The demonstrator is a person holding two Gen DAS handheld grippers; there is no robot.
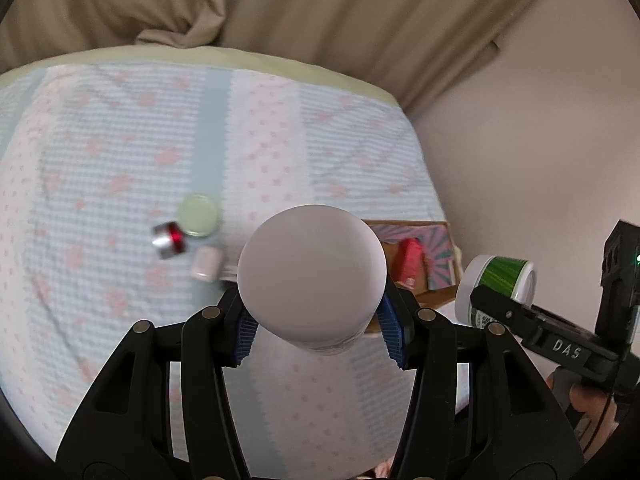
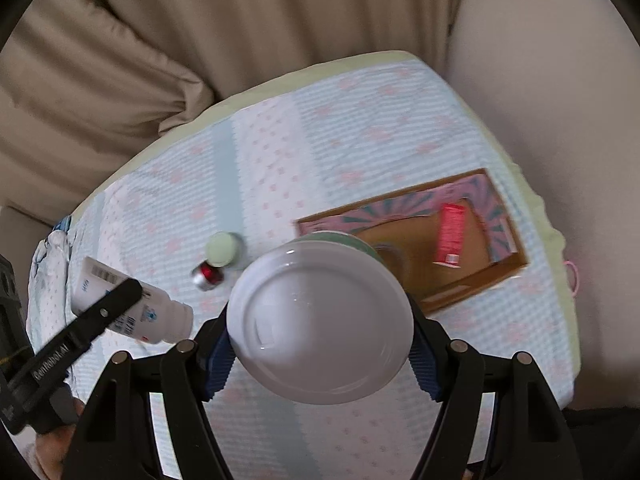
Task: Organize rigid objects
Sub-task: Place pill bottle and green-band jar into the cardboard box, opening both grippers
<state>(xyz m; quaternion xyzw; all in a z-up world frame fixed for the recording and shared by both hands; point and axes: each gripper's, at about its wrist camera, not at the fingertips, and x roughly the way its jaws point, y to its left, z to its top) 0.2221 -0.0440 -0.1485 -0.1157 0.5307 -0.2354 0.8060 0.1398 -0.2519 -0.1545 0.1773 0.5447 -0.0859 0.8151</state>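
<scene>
My left gripper (image 1: 318, 332) is shut on a white bottle (image 1: 312, 276), held above the bed; the same bottle shows at the left of the right wrist view (image 2: 132, 304). My right gripper (image 2: 320, 364) is shut on a white-lidded jar with a green label (image 2: 320, 320), also seen at the right of the left wrist view (image 1: 498, 288). A cardboard box with a pink and teal pattern (image 2: 400, 208) lies on the bed and holds a red tube (image 2: 450, 234). A pale green jar (image 1: 199, 216), a red and silver cap (image 1: 170, 240) and a small white case (image 1: 207, 264) lie on the bedspread.
The bed has a light blue and pink patterned spread (image 1: 280, 128) with a pale green edge. Beige curtains (image 1: 320, 8) hang behind it and a plain wall (image 1: 540, 140) stands on the right. The box also shows in the left wrist view (image 1: 436, 240).
</scene>
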